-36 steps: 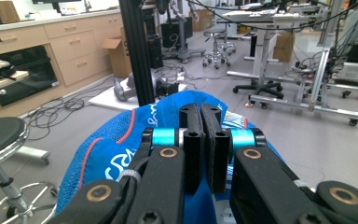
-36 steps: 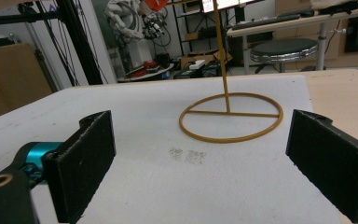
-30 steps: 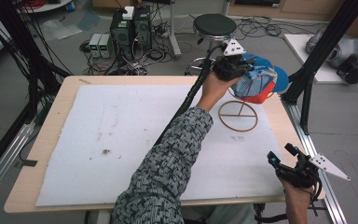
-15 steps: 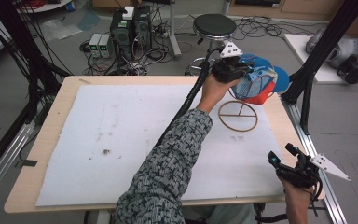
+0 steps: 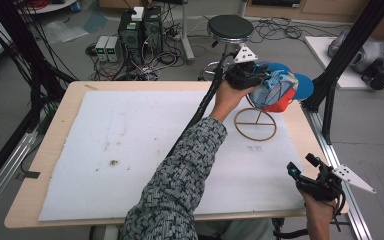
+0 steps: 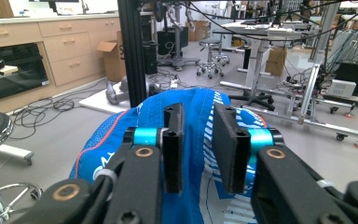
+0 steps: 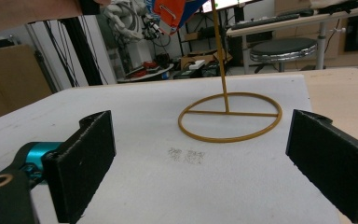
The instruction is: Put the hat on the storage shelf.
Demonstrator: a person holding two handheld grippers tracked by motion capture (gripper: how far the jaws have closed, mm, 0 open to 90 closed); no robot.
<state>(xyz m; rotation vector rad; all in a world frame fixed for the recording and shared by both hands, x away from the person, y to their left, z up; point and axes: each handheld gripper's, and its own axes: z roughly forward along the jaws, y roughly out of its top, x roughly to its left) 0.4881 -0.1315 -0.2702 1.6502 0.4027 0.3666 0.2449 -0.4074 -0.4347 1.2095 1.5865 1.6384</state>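
cap point(image 5: 276, 90): blue mesh, orange-red panel, atop stand point(image 5: 255, 124) at table point(image 5: 55, 130) far right | count: 1 cap, 1 stand, 2 grippers | left gripper point(image 6: 199, 140): jaws just been opening, narrow gap astride cap fabric, pads clear | right gripper point(image 7: 200, 168): wide open, empty, near edge | right gripper view: stand's ring base, upright rod

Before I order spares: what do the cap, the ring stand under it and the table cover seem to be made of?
Cap: soft blue cloth with orange trim; it folds and shows stitching. Stand: thin rod and ring in matte gold, probably painted metal wire, perhaps wood. Table cover: white, slightly fuzzy sheet with stains, likely felt or foam.
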